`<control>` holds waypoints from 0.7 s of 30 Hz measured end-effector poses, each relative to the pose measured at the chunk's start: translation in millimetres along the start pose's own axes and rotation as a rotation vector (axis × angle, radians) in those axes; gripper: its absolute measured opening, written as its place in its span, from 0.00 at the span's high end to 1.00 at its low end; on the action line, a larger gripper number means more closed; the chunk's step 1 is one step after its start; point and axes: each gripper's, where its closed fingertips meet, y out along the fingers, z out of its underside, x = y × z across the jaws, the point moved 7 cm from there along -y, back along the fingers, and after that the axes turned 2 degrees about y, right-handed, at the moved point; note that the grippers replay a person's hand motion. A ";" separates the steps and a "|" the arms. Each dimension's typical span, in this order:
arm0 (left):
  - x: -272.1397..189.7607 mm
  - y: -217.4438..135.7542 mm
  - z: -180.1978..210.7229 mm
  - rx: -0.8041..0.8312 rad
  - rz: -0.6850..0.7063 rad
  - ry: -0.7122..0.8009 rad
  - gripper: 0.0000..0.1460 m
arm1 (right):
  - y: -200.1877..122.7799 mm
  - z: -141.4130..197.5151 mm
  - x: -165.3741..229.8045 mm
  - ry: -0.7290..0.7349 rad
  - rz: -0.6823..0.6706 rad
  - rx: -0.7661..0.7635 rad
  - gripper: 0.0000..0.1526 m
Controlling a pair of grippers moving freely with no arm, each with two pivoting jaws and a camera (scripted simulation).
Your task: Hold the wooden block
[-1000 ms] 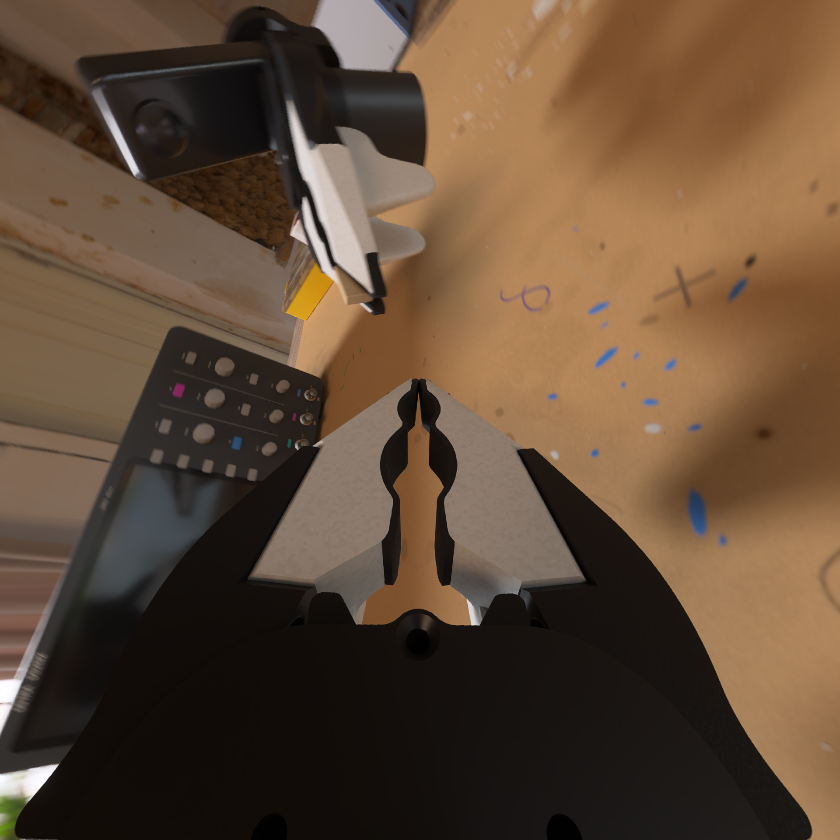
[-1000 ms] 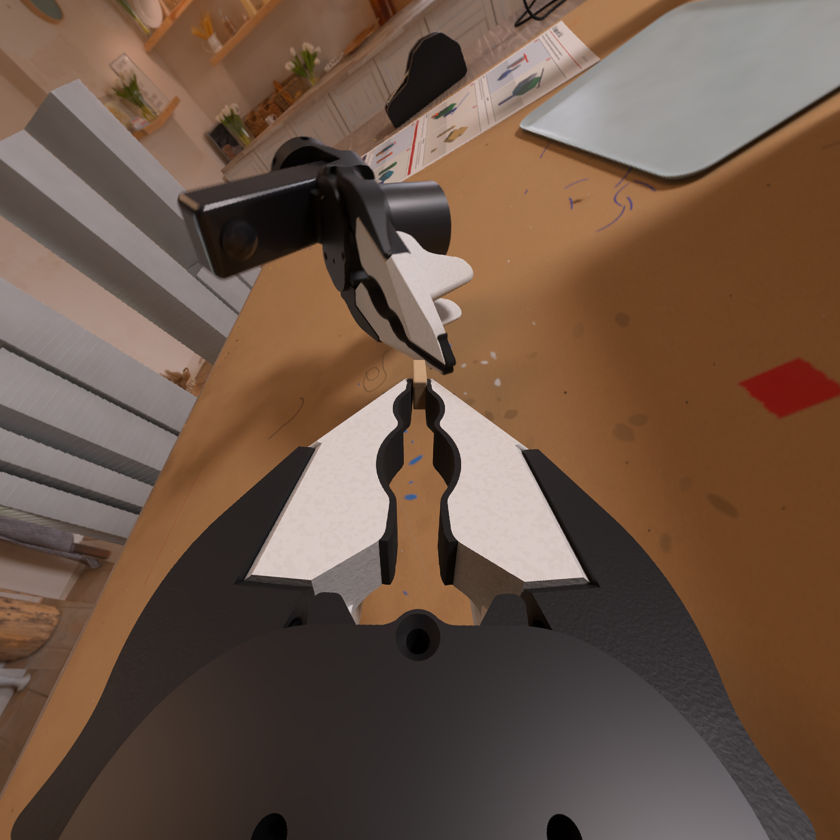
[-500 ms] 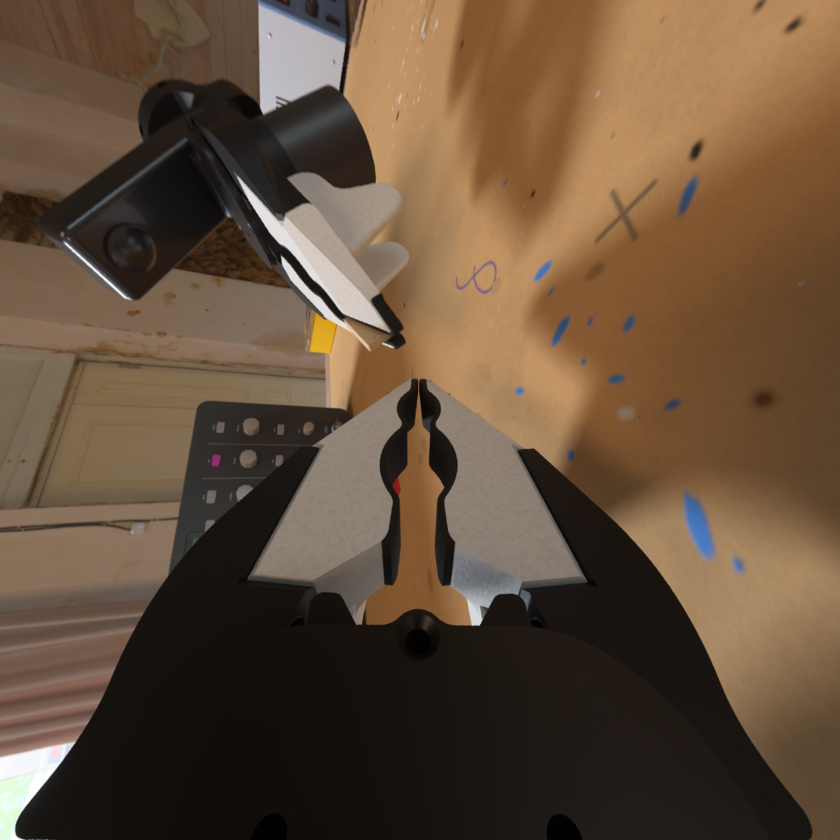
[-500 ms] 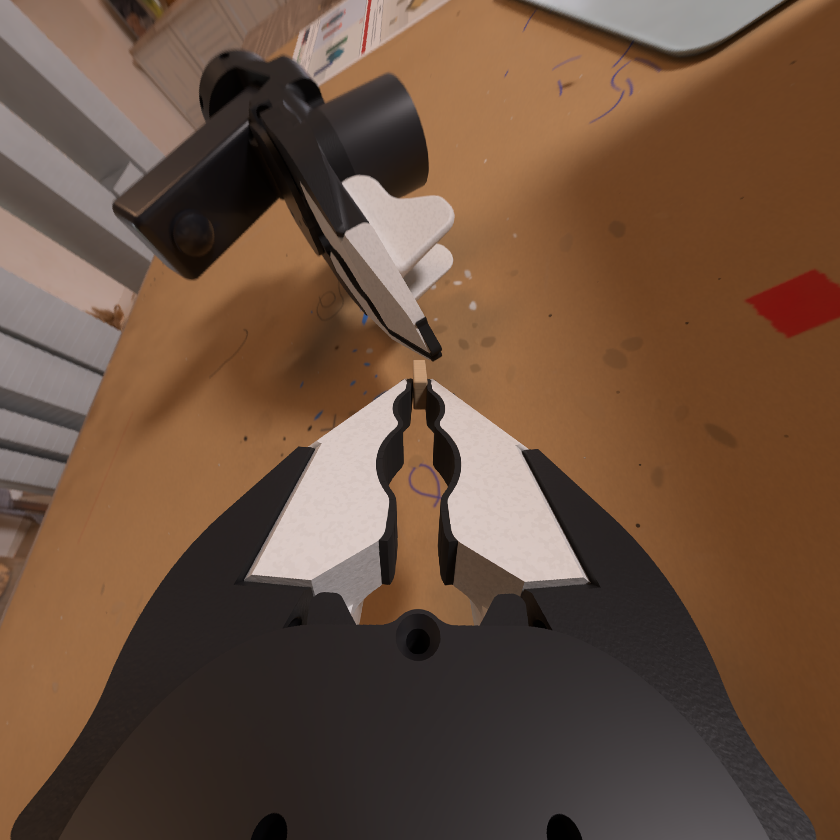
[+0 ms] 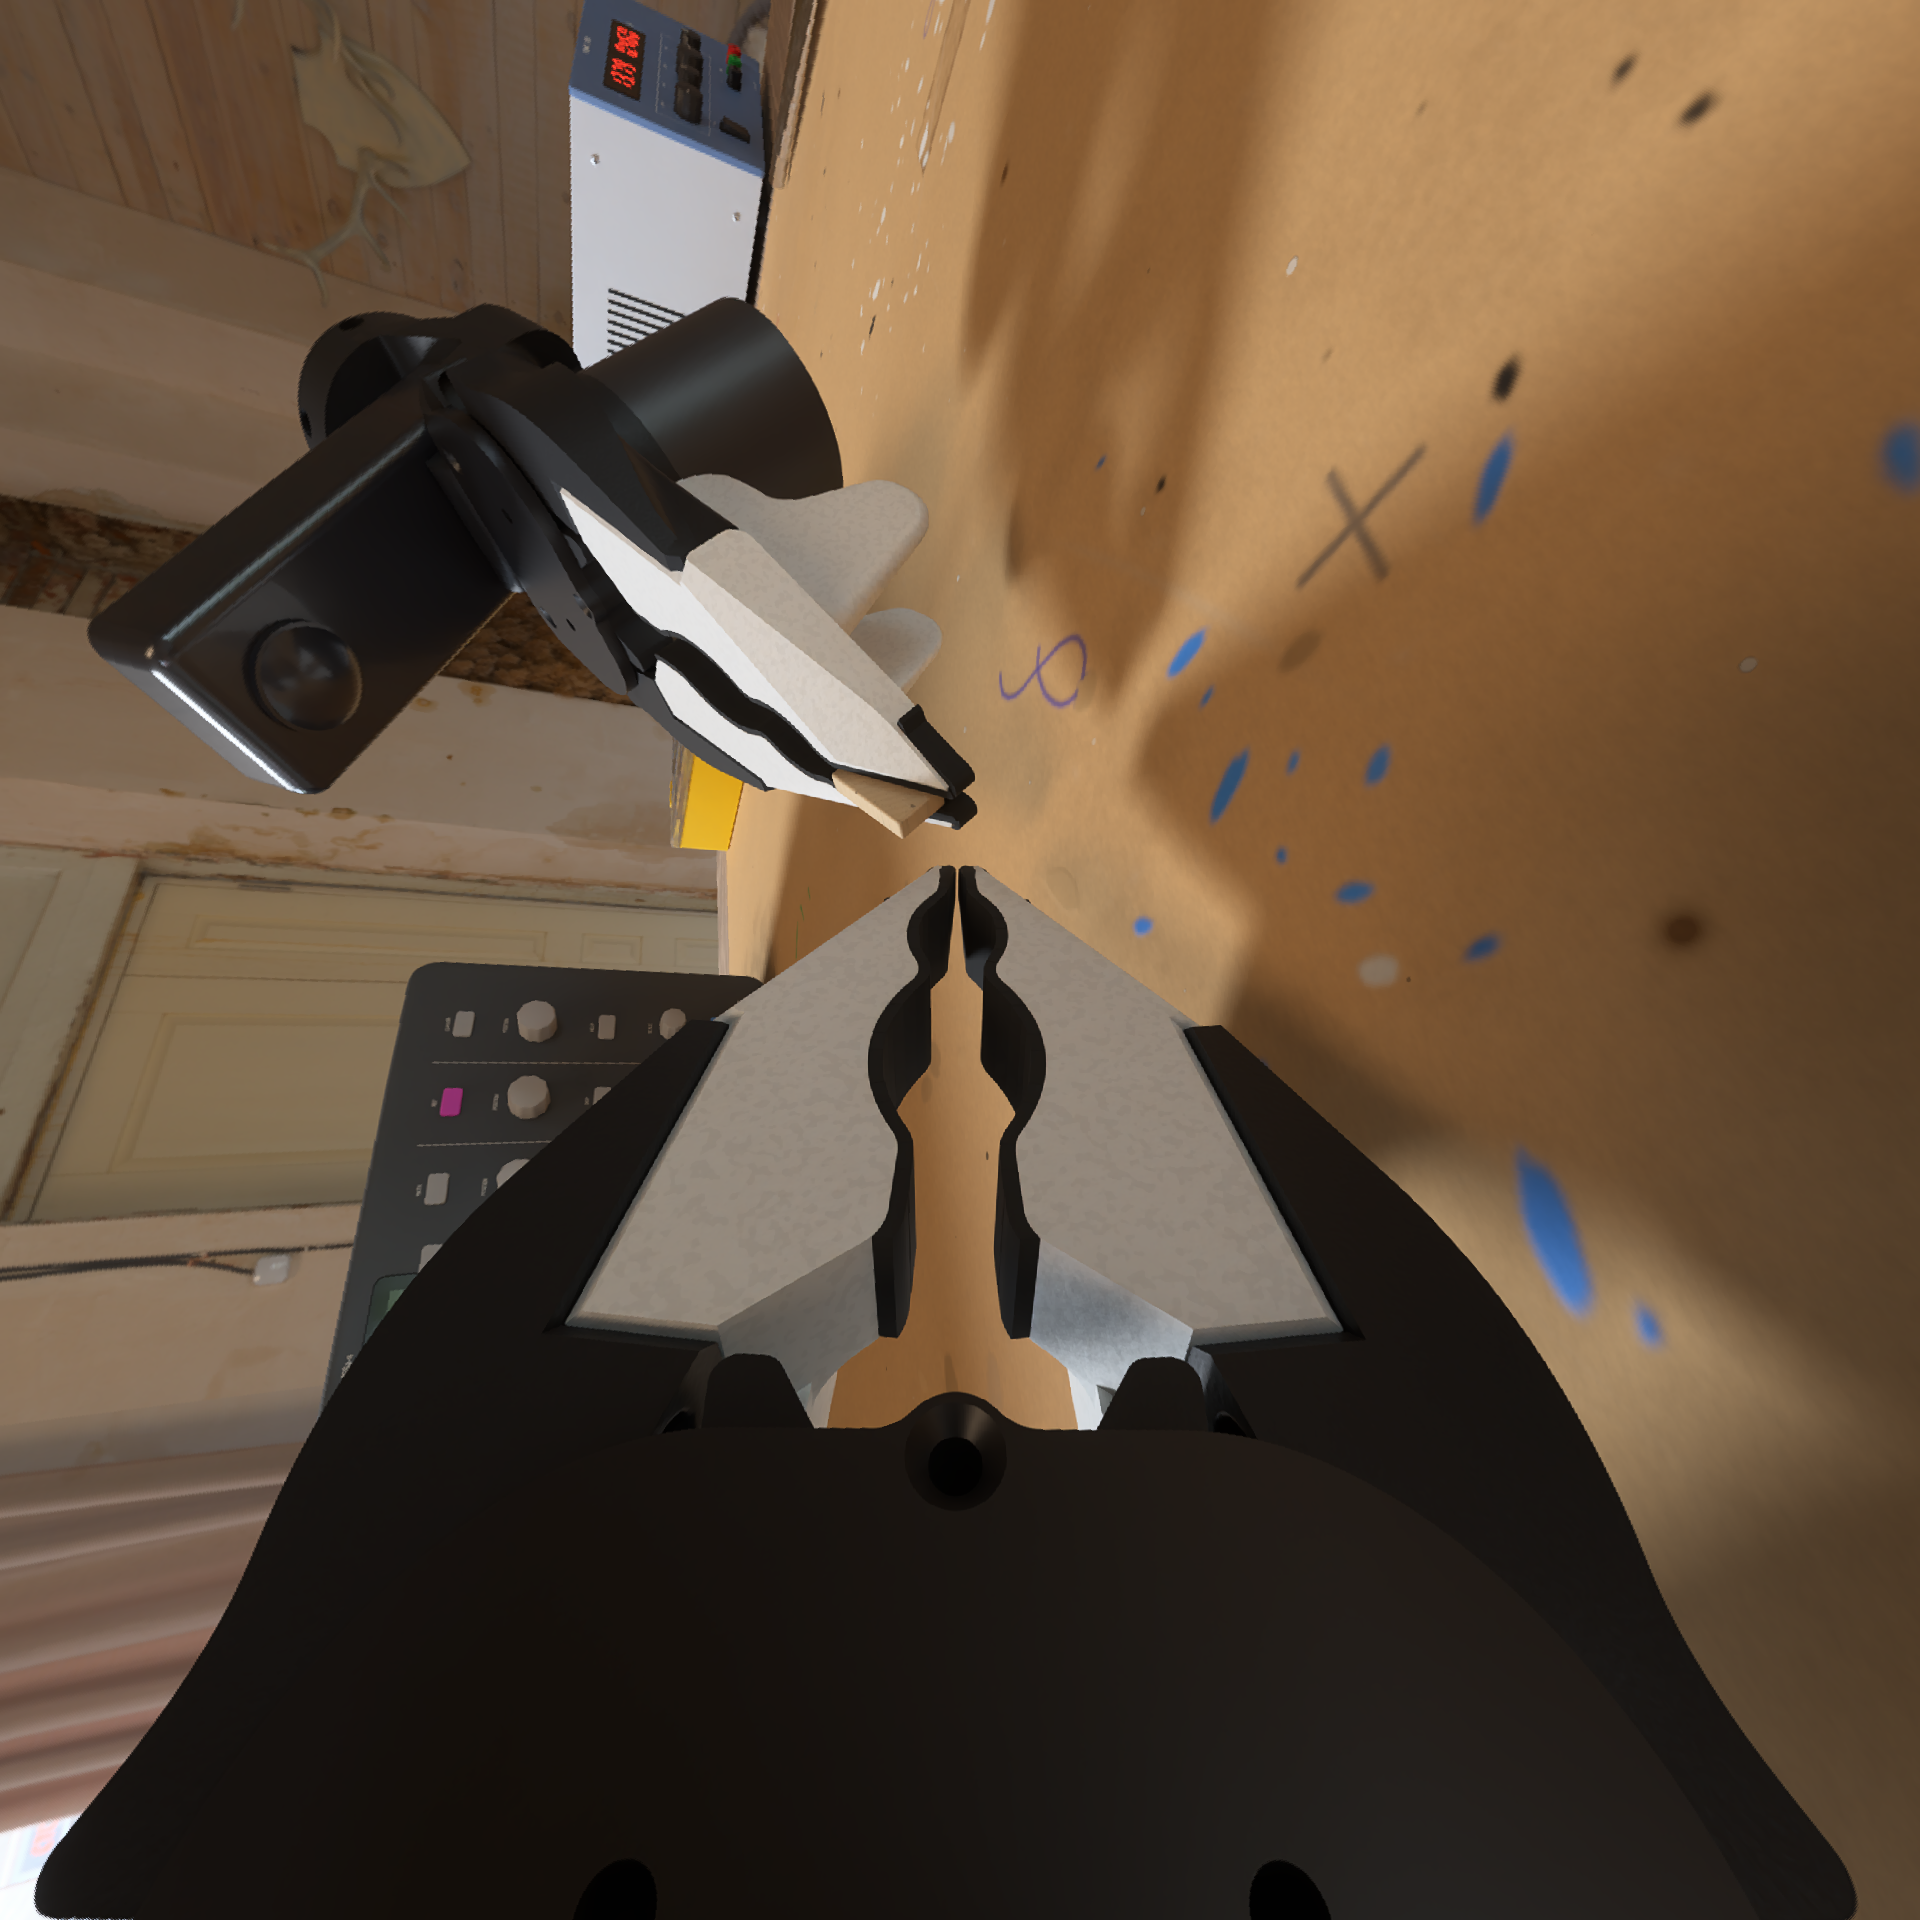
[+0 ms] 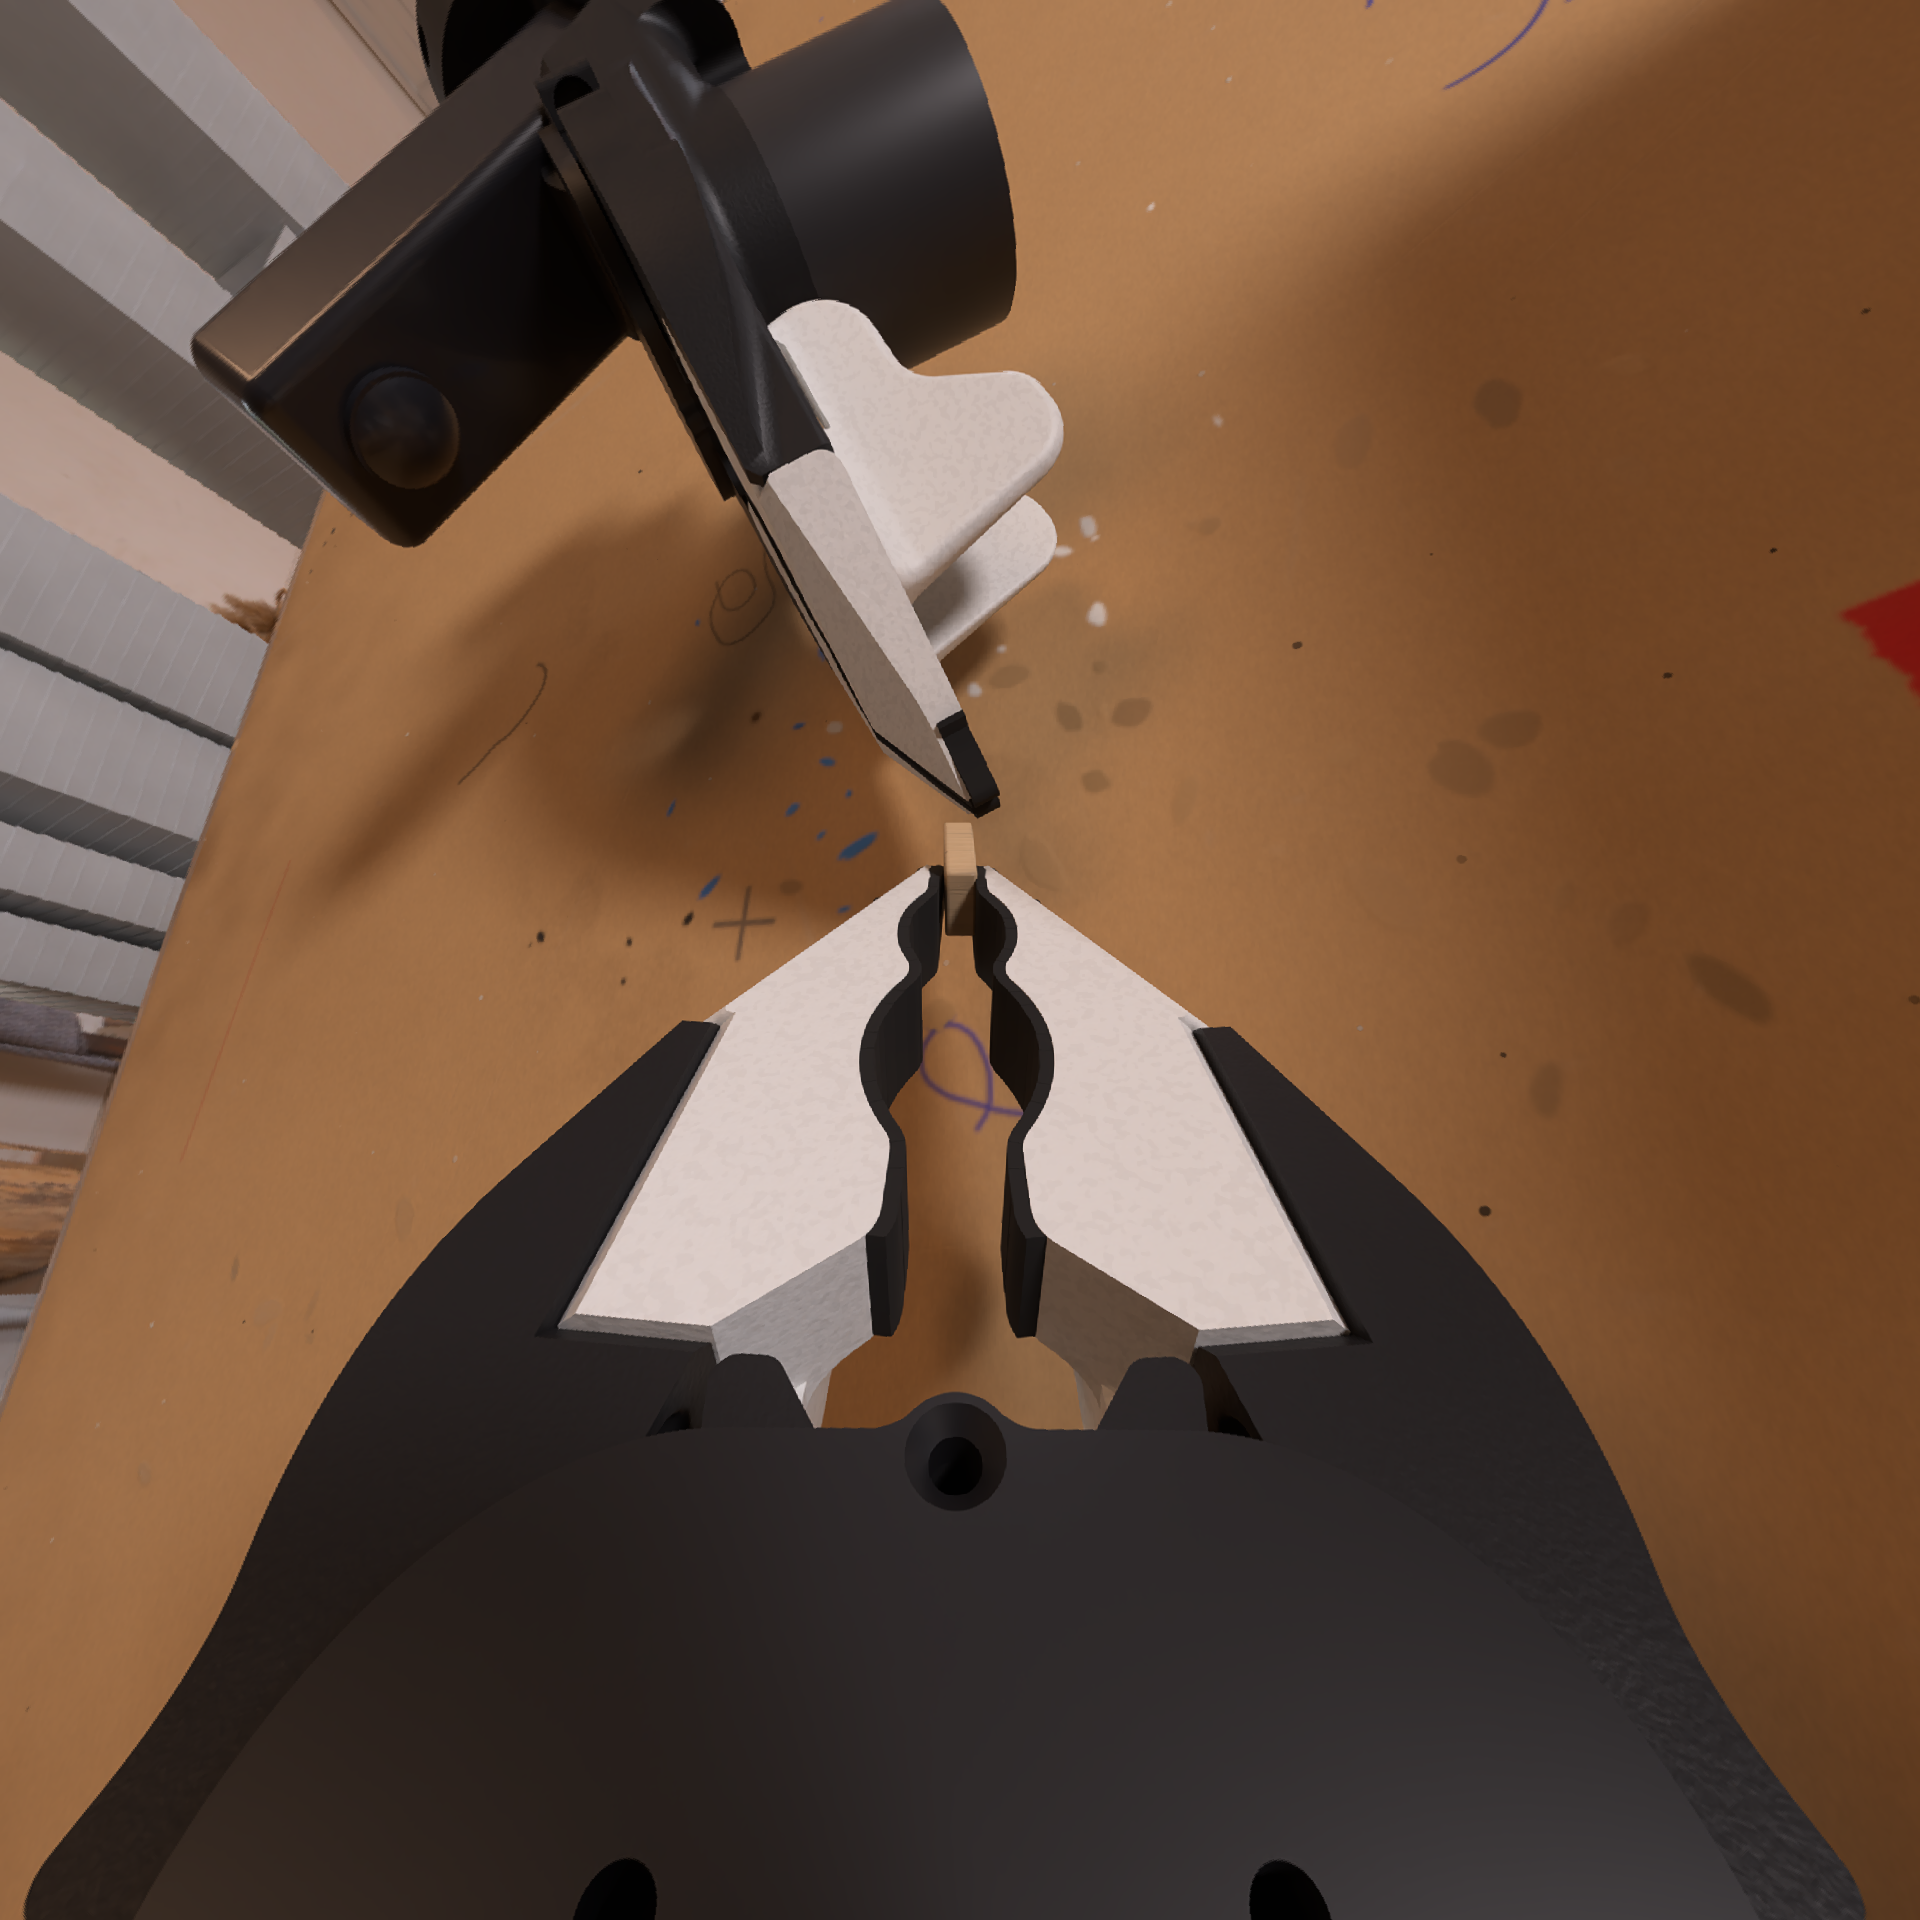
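The tabletop [image 6: 1455,935] is orange-brown, flecked with blue, white and dark spots, a purple scribble and a red patch [image 6: 1886,639] at right. The wooden block [image 6: 958,883] is pale tan. Both tongs, right [image 6: 956,883] and left [image 5: 954,878], are white with black tips and bodies. A yellow box [image 5: 709,810] sits far left.

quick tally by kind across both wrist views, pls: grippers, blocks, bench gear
Grippers: 2, left gripper, right gripper
Wooden block: 1, pinched in the right gripper's fingers
Bench instruments: 2, grey box with red display, black panel with knobs
Yellow box: 1
Total: 6
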 end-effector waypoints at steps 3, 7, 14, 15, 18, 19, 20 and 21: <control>0.0 0.6 -0.1 -0.004 0.004 -0.001 1.00 | 0.7 0.1 -0.3 0.009 -0.010 0.011 0.97; 0.3 0.9 -0.1 -0.004 0.005 -0.003 1.00 | 0.7 -0.4 0.7 0.005 -0.017 0.027 0.97; 0.1 1.3 -0.9 -0.002 0.013 0.010 1.00 | 1.5 -0.9 0.8 0.023 -0.032 0.064 0.97; 0.0 1.5 -1.0 -0.003 0.015 0.010 1.00 | 1.7 -1.1 0.6 0.028 -0.038 0.071 0.97; -0.1 1.9 -1.4 -0.010 0.021 0.006 1.00 | 2.0 -1.7 -0.2 0.057 -0.065 0.085 0.97; -0.1 1.9 -1.4 -0.013 0.022 0.003 1.00 | 2.2 -1.9 -0.5 0.067 -0.077 0.088 0.97; -0.1 1.9 -1.3 -0.016 0.024 0.000 1.00 | 2.4 -2.0 -0.9 0.076 -0.085 0.092 0.97; -0.1 1.9 -1.1 -0.018 0.026 -0.004 1.00 | 2.5 -2.2 -1.3 0.083 -0.091 0.096 0.97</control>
